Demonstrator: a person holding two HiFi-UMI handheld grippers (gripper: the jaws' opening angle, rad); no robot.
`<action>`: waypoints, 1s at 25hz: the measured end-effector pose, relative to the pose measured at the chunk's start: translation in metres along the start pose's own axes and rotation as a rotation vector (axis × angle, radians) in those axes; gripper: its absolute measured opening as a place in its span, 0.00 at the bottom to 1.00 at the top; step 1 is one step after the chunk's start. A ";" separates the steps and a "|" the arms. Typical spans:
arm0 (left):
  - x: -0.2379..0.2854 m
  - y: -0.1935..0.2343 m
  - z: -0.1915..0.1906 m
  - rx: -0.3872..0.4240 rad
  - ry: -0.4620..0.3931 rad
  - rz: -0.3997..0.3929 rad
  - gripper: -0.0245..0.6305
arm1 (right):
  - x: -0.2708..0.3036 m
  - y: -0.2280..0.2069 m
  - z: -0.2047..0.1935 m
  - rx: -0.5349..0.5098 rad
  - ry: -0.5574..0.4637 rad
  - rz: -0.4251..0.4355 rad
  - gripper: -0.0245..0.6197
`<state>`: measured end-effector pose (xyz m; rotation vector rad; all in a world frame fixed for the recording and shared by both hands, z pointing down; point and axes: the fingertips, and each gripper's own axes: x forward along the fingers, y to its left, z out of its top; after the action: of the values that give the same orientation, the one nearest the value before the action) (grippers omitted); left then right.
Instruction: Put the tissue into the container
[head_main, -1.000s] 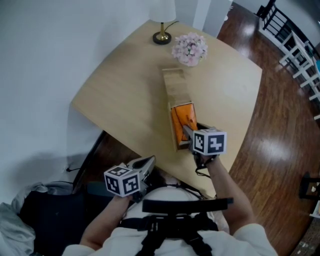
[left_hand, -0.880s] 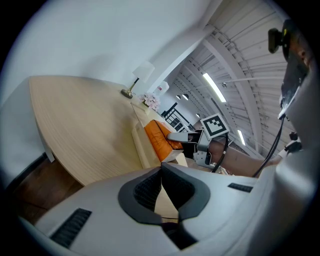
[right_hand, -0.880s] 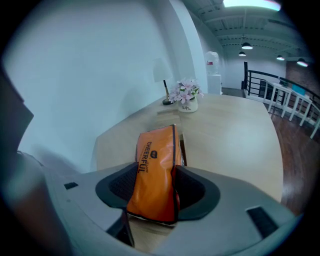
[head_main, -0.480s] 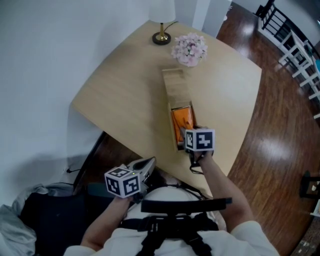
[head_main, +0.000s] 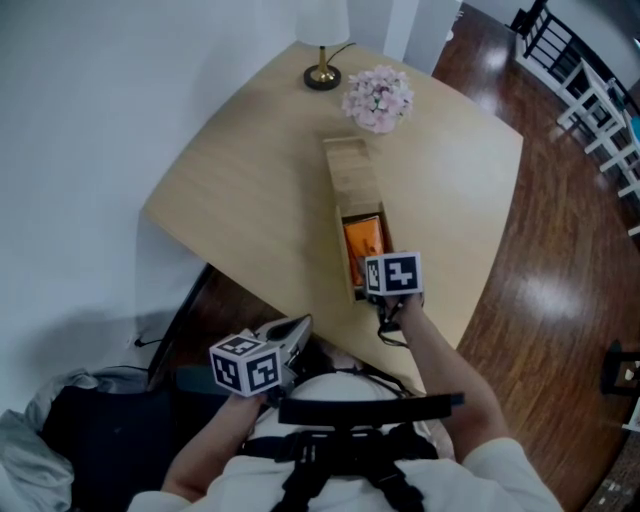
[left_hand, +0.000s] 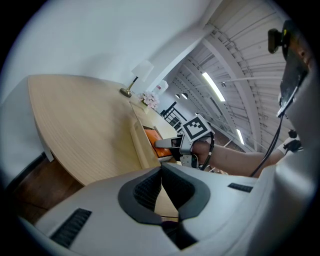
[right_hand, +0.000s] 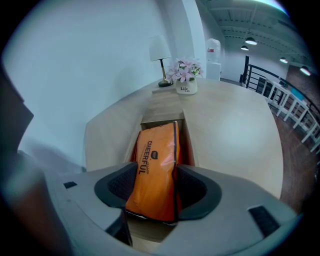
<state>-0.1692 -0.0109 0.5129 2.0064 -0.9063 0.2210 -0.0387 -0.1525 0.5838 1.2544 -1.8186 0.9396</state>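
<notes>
An orange tissue pack (right_hand: 157, 145) lies tilted in the open near end of a long wooden container (right_hand: 162, 107) on the table. My right gripper (right_hand: 156, 171) has the pack between its pads, which touch both its sides while the jaws are opening. In the head view the right gripper (head_main: 385, 275) hangs over the container (head_main: 350, 170), partly hiding the pack (head_main: 364, 240). My left gripper (head_main: 298, 324) is held low by the person's body, off the table, shut and empty. The left gripper view shows its jaws (left_hand: 161, 170) closed, with the pack (left_hand: 152, 135) beyond.
A lamp (head_main: 323, 72) and a pot of pink flowers (head_main: 380, 98) stand at the table's far end, beyond the container. The table's rounded edge (head_main: 440, 330) is just under my right hand. A dark bag (head_main: 70, 440) lies on the floor at lower left.
My right gripper has shifted left and a little forward, bringing the orange pack over and into the container's open end. The left gripper has stayed where it was.
</notes>
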 end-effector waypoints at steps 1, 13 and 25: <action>0.000 -0.001 0.000 0.002 0.001 -0.002 0.03 | 0.000 0.000 0.000 -0.002 0.005 -0.004 0.44; 0.000 -0.003 0.000 0.009 0.002 -0.003 0.03 | -0.010 0.001 -0.001 0.000 -0.031 0.014 0.53; -0.002 -0.005 -0.001 0.014 -0.003 -0.004 0.03 | -0.012 0.010 -0.001 -0.024 -0.029 0.103 0.53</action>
<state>-0.1672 -0.0074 0.5089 2.0219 -0.9046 0.2223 -0.0450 -0.1440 0.5727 1.1746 -1.9271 0.9565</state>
